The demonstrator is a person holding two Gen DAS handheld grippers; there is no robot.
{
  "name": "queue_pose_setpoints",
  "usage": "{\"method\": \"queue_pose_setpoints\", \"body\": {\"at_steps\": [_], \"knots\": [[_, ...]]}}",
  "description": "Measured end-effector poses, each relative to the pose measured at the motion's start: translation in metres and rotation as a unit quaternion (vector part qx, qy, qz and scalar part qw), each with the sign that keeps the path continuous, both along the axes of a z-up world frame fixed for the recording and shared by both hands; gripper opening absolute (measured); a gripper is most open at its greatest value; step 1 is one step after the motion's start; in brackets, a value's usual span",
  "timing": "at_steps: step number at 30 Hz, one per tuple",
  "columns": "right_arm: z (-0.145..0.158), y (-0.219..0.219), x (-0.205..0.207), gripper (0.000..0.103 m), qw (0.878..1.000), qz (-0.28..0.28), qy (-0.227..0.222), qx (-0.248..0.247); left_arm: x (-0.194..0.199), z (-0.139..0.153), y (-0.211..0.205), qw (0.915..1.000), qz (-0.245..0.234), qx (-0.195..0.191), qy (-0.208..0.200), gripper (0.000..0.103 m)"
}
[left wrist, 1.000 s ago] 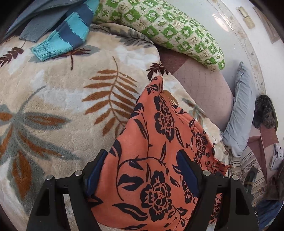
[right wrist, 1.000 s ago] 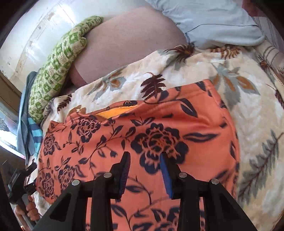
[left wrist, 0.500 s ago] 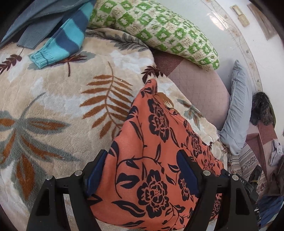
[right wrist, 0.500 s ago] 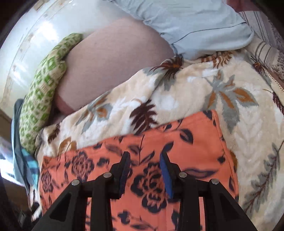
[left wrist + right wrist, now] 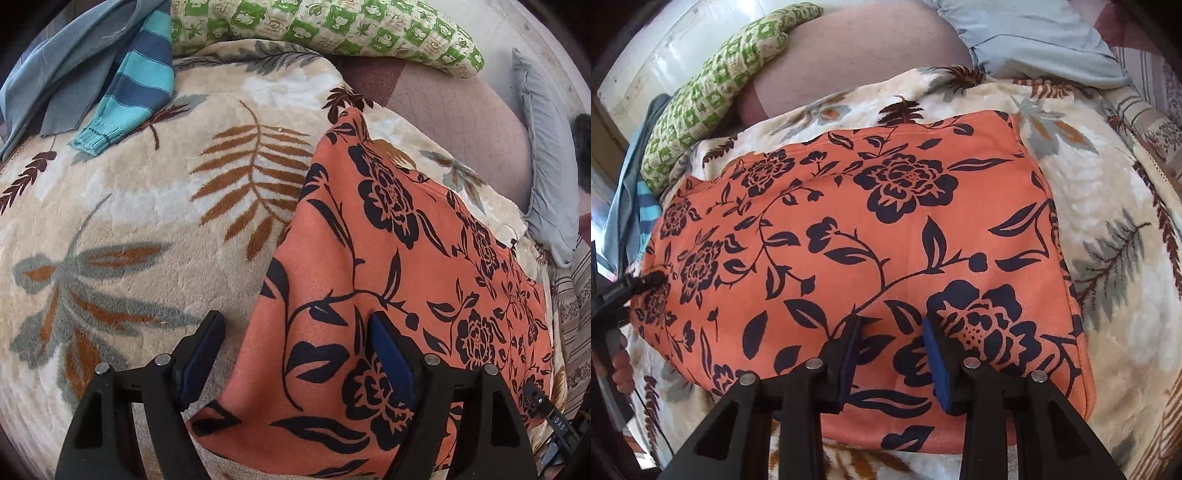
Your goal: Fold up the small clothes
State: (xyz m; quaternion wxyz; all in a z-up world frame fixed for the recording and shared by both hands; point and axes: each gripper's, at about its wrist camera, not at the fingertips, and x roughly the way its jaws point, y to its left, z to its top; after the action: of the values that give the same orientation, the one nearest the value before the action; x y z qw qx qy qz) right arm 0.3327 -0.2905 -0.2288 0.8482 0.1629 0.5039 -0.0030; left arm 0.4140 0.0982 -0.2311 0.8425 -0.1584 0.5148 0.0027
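Note:
An orange garment with a black flower print [image 5: 388,280] lies flat on a cream leaf-patterned blanket [image 5: 129,229]. It also fills the right wrist view [image 5: 849,240]. My left gripper [image 5: 295,354] is open over the garment's left edge, one finger over the blanket, one over the cloth. My right gripper [image 5: 890,350] is open, its fingers over the garment's near part, holding nothing. The left gripper's tip shows at the left edge of the right wrist view [image 5: 639,284].
A blue striped knit [image 5: 136,85] and a grey-blue garment [image 5: 62,70] lie at the blanket's far left. A green checked pillow [image 5: 332,29], a pink-brown cushion [image 5: 461,122] and a pale blue pillow [image 5: 546,166] lie behind.
Both grippers have pulled back and lowered toward the garment. The garment now lies flat and spread; the left gripper has shifted to its left edge.

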Motion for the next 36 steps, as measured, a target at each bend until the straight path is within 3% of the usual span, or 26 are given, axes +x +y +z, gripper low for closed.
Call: {"method": "queue_pose_setpoints", "body": {"at_steps": [4,6,7,9,12,15,17,20,23,25,28,31,33,36], "knots": [[0.018,-0.032,0.001,0.038,0.997,-0.060,-0.040,0.003,-0.008,0.019,0.010,0.9974,0.009,-0.050,-0.051,0.081],[0.010,-0.055,0.004,0.038,0.995,-0.089,-0.017,0.036,-0.010,0.027,0.006,0.9950,-0.007,-0.067,-0.073,0.081],[0.001,-0.066,0.003,0.038,0.992,-0.099,-0.002,0.076,-0.011,0.029,0.001,0.9944,-0.018,-0.067,-0.079,0.081],[-0.012,-0.078,0.003,0.038,0.988,-0.097,0.015,0.119,-0.009,0.028,-0.014,0.9955,-0.046,-0.037,-0.074,0.081],[-0.012,-0.083,0.002,0.033,0.988,-0.084,0.018,0.125,-0.005,0.017,-0.031,0.9962,-0.059,0.039,-0.052,0.081],[-0.012,-0.083,-0.005,0.031,0.990,-0.073,0.023,0.114,-0.002,0.001,-0.021,0.9974,-0.036,0.061,-0.012,0.081],[-0.012,-0.082,-0.007,0.030,0.993,-0.065,0.028,0.093,-0.001,-0.004,-0.006,0.9995,-0.018,0.023,-0.006,0.083],[-0.010,-0.077,-0.006,0.030,0.996,-0.055,0.031,0.065,-0.001,-0.002,-0.001,0.9999,-0.006,0.013,-0.008,0.083],[0.002,-0.073,-0.007,0.032,0.995,-0.058,0.012,0.081,-0.004,0.002,0.001,0.9999,0.000,0.000,-0.014,0.083],[0.013,-0.061,-0.007,0.033,0.994,-0.022,-0.015,0.103,-0.006,0.009,0.007,0.9988,0.006,-0.035,-0.033,0.083],[0.014,-0.024,-0.006,0.033,0.996,0.051,-0.009,0.070,-0.009,0.016,0.009,0.9961,0.002,-0.071,-0.054,0.083],[-0.020,-0.003,-0.002,0.034,0.992,0.075,0.069,0.073,-0.004,0.010,-0.003,0.9991,-0.010,-0.024,-0.033,0.083],[-0.013,0.002,-0.002,0.034,0.994,0.073,0.057,0.060,0.001,-0.003,-0.010,0.9995,-0.014,0.027,0.001,0.083],[0.003,0.004,0.001,0.034,0.995,0.070,0.013,0.063,0.000,-0.001,-0.017,0.9986,-0.018,0.050,-0.004,0.083]]}}
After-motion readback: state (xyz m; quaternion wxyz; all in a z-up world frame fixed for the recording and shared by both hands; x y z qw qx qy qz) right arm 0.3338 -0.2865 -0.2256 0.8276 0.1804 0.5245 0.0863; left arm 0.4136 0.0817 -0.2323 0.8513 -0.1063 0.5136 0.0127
